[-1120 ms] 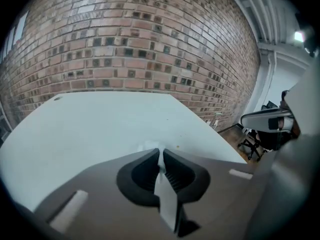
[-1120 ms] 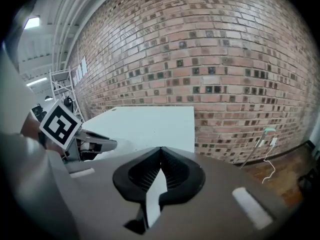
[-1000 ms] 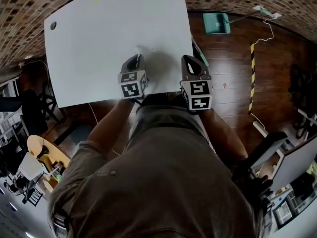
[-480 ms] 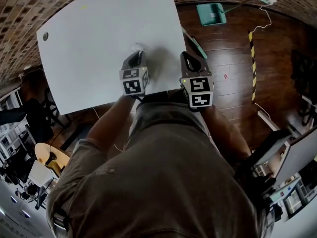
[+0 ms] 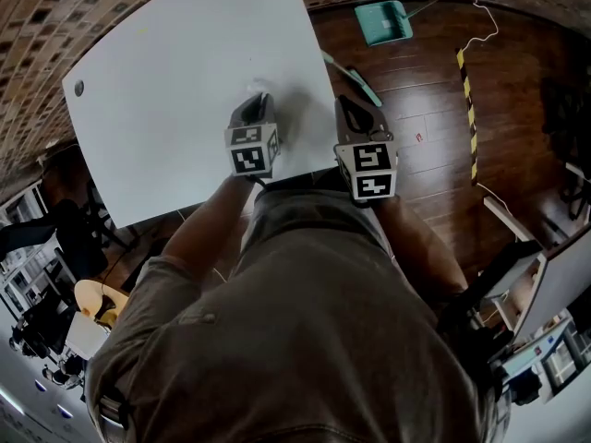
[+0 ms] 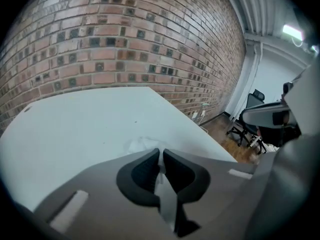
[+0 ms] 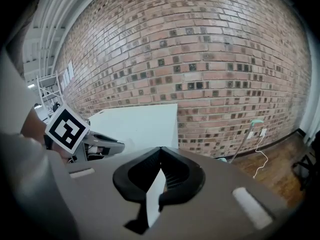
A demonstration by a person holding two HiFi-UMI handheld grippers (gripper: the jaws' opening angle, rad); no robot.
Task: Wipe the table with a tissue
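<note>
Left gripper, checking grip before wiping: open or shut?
Shut: the left gripper pinches the white tissue, its crumpled end on the table.

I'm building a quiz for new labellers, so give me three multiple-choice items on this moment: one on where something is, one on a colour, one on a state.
1. Where is the tissue?
A) on a chair
B) at the tip of the left gripper, over the table
C) in a bin

2. What colour is the dustpan?
A) red
B) yellow
C) green

3. How do the left gripper's fingers stand?
A) shut on the tissue
B) wide apart and empty
C) shut on a pen

Answers:
1 B: the head view shows the white wad just ahead of the left gripper, above the white tabletop.
2 C: the dustpan beyond the table's far corner is plainly green.
3 A: the left gripper view shows the fingers pinched together with white tissue between them.
</note>
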